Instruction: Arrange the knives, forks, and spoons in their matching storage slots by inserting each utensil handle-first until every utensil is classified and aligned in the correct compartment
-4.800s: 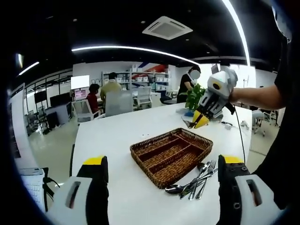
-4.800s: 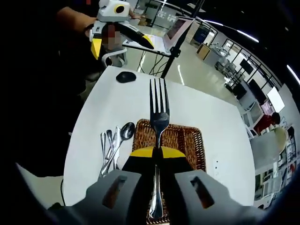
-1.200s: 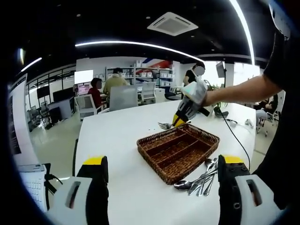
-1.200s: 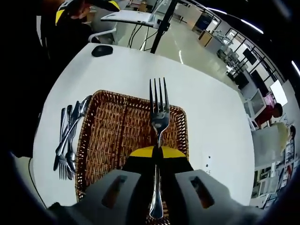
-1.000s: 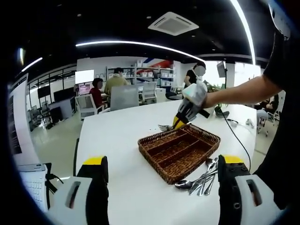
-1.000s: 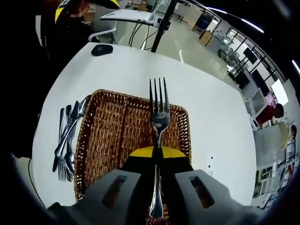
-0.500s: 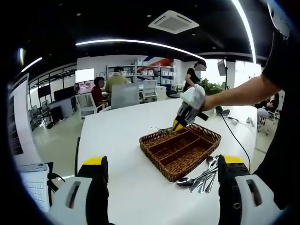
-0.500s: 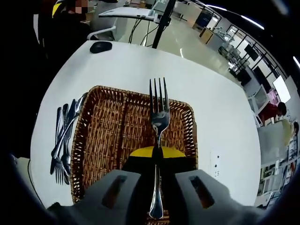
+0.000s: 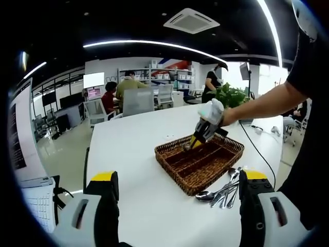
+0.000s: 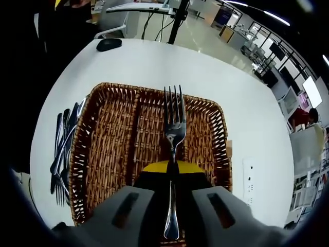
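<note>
The right tongs (image 10: 172,167) are clamped on a fork (image 10: 174,126) at its neck, tines pointing forward, handle trailing back between the jaws. The fork hangs low over the wicker tray (image 10: 205,110) on the white counter (image 10: 144,64), above the middle one of three lengthwise slots. The step in hand is placing this fork. The next move calls for lowering it along the slot and releasing — handle end leading, as the task asks. The left tongs (image 9: 175,193) stand apart, empty. Remaining utensils (image 10: 62,152) lie just beside the tray.
</note>
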Tool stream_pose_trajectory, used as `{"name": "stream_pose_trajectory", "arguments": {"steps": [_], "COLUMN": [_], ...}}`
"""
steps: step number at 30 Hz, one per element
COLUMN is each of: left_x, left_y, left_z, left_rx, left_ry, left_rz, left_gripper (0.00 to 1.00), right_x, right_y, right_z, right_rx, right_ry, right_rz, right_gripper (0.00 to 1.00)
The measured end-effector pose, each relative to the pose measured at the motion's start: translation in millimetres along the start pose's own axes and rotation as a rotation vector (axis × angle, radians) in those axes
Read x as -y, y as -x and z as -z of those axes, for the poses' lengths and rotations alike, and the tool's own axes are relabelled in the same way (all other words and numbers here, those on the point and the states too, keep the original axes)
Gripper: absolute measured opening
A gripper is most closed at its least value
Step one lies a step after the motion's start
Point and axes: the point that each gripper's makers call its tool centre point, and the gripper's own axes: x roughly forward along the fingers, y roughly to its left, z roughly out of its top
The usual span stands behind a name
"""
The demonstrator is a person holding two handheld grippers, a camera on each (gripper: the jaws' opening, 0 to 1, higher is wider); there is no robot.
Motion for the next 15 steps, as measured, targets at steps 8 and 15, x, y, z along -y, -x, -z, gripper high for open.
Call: {"name": "stream_pose_trajectory", "arguments": {"steps": [8, 15], "left_x": [-2.2, -3.0], "left_y": [-0.3, 0.7], "left_z": [1.1, 4.2], "left_rx": [-0.004, -0.007], "left_ry": [0.002, 0.010], "left_rz": [-0.004, -0.005], "left_gripper": [1.00, 0.99], "right_x": [-3.5, -5.6], "right_y": [-13.2, -21.8], "right_z": [7.2, 11.3], "right_rx": [-0.025, -0.039], "right_ry": [-0.008, -0.010], "right_rz": [-0.007, -0.024], "right_gripper": [0.01, 0.01]}}
